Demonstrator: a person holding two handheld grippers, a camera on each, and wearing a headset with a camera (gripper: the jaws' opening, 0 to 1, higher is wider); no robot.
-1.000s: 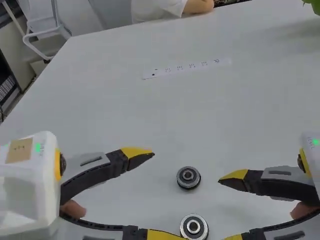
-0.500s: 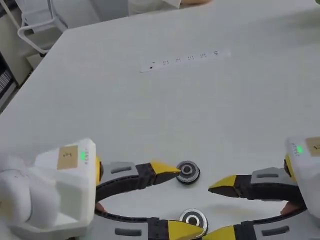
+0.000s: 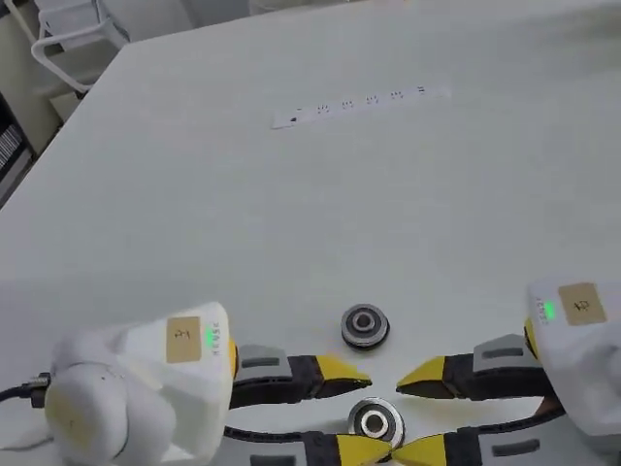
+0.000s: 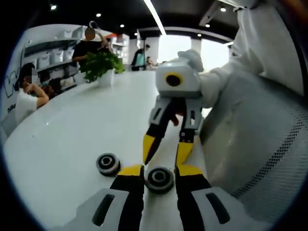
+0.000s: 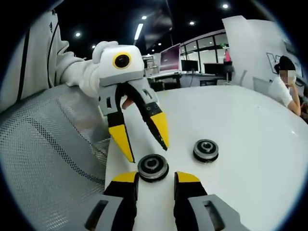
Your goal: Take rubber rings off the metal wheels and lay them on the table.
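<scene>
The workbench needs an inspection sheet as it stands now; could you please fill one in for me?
Surface: white table, with a flush socket strip.
Job's things: near wheel and far wheel, lying flat and apart, dark rubber rings on both.
Clutter: nothing seen.
Grippers: left gripper and right gripper both open, jaws straddling the near wheel from opposite sides.
Cables: dark cable behind the left gripper.
Surroundings: potted plant, seated person, monitors.

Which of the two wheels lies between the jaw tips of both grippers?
The wheel nearer the person, straddled by the open left gripper and right gripper; the other wheel lies apart, farther out.
</scene>
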